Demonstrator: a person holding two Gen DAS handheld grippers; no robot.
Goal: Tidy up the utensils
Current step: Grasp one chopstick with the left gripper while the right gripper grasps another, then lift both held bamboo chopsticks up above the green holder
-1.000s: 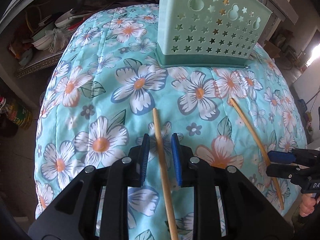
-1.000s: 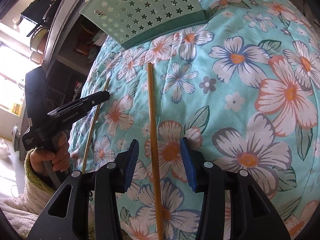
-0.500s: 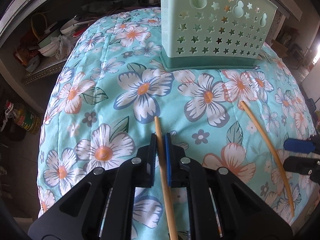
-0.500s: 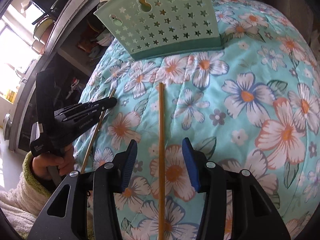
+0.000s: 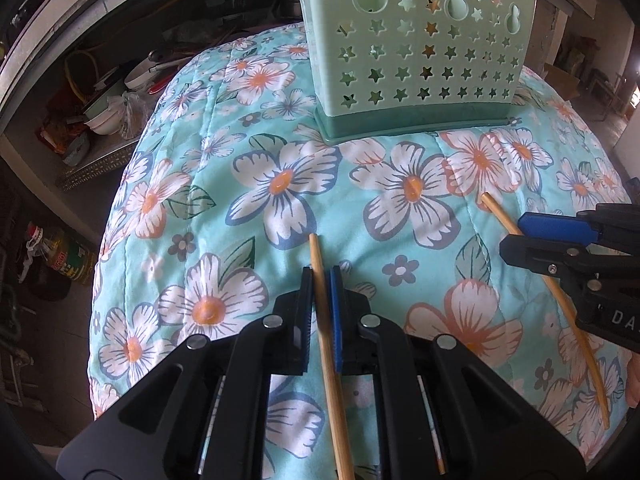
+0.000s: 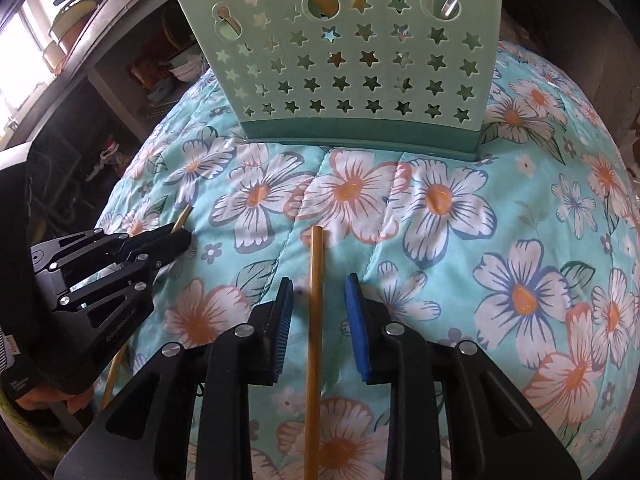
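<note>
Both tongs tilt downward: left tongs clamp one chopstick, right tongs closing, astride another

Two wooden chopsticks lie on the floral quilt: one chopstick on the left and a second chopstick on the right. One pale green utensil holder, pierced with star-shaped holes, stands behind them. Two hand-held grippers are present: the left hand-held gripper and the right hand-held gripper, one over each chopstick.
</note>
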